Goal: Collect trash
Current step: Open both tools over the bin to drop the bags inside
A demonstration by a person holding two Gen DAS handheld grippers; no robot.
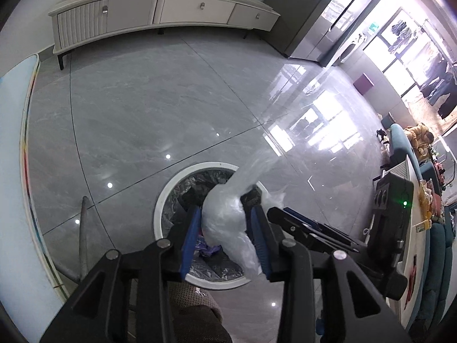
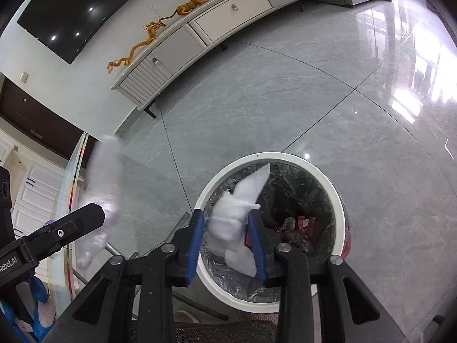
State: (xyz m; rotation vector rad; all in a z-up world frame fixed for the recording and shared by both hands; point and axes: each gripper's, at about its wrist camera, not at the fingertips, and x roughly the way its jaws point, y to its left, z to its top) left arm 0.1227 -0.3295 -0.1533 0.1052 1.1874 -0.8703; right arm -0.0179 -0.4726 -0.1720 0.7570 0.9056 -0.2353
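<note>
Both loads hang over the lined white bin [image 2: 340,200], the left tongs [image 1: 224,203] pinching a clear plastic wad [image 1: 225,220] and the right tongs [image 2: 227,223] pinching white tissue [image 2: 237,214]; wrappers already lie inside, so only the drop looks left.

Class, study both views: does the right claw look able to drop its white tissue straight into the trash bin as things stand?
Probably yes. The right claw holds the white tissue directly above the trash bin, whose mouth is open and uncovered. Nothing visible lies between them.

Each hand-held gripper [image 1: 224,200] has black linkages, silver screws, blue fingers [image 2: 195,243].
</note>
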